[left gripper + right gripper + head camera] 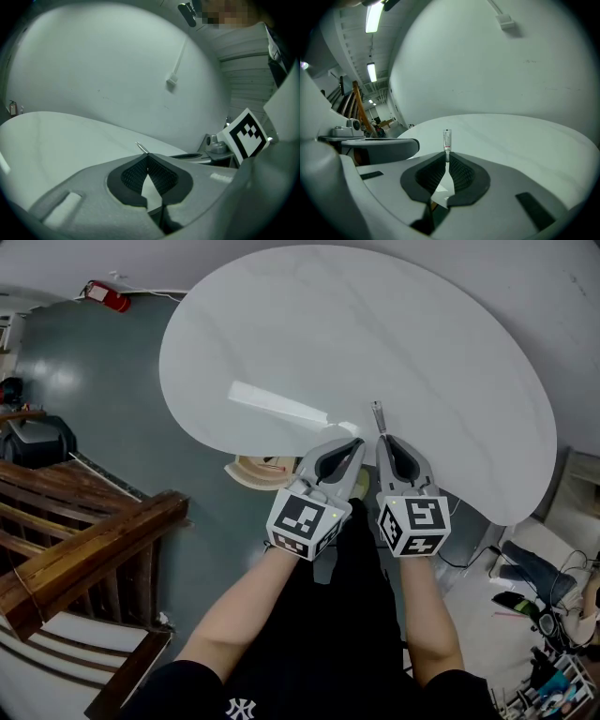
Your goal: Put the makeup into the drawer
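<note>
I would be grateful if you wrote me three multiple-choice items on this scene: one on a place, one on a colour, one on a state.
1. Where is the tube?
A. In a drawer
B. At the fingertips of the right gripper
C. In a bag

2. What colour is the table?
A. White
B. Black
C. Red

3. How do the fingers of the left gripper stand?
A. Wide apart
B. Together at the tips
C. Around a cup

Answers:
1. B: the right gripper view shows the tube upright, pinched at the tips.
2. A: the head view shows a plain white top.
3. B: the left gripper view shows the pads meeting at the tips.
</note>
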